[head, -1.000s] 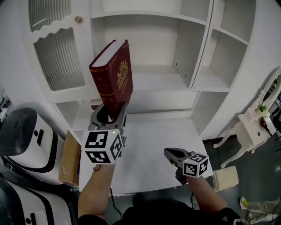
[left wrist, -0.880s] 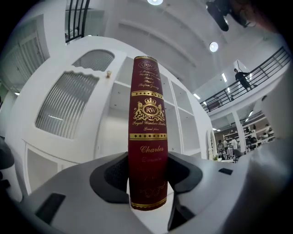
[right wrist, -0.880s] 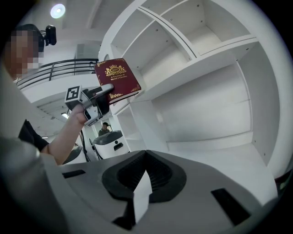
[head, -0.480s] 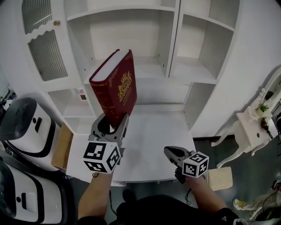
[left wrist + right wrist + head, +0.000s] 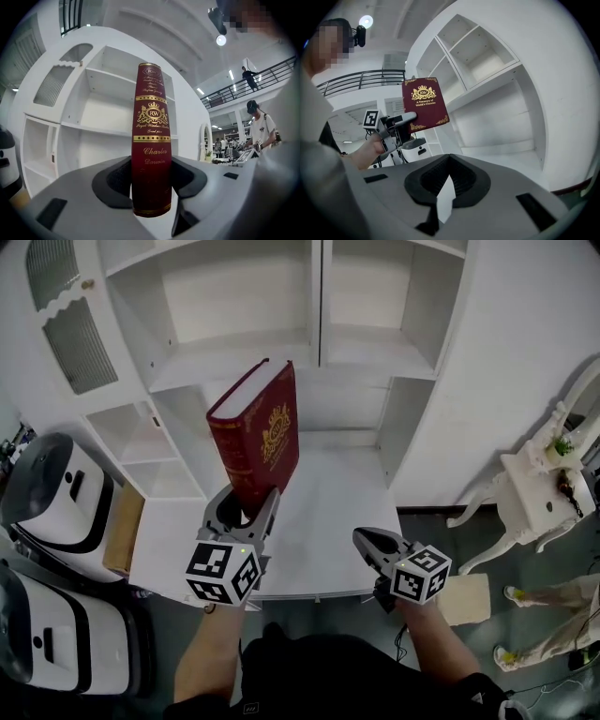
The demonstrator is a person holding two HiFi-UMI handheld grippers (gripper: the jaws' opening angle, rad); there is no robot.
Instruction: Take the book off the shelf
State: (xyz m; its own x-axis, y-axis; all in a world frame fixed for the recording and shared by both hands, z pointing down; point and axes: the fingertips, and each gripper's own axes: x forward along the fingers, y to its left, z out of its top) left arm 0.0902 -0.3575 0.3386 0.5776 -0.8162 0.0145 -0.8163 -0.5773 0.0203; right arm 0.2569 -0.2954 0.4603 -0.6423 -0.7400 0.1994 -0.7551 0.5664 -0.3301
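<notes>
A white shelf unit [image 5: 234, 343] rises behind the white tabletop [image 5: 323, 521]. Above the tabletop and clear of the shelves, the dark red book [image 5: 258, 442] stands upright, its lower end clamped between the jaws of the left tool [image 5: 246, 507]. The right tool [image 5: 366, 542] hovers just beside it, jaws narrowed tip to tip and empty.

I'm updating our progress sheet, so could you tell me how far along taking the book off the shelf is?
Done: the red book is off the shelves. In hand: the left tongs grip its lower end, holding it upright above the white table. The right tongs are shut and empty. Left: probably only setting it down.
</notes>
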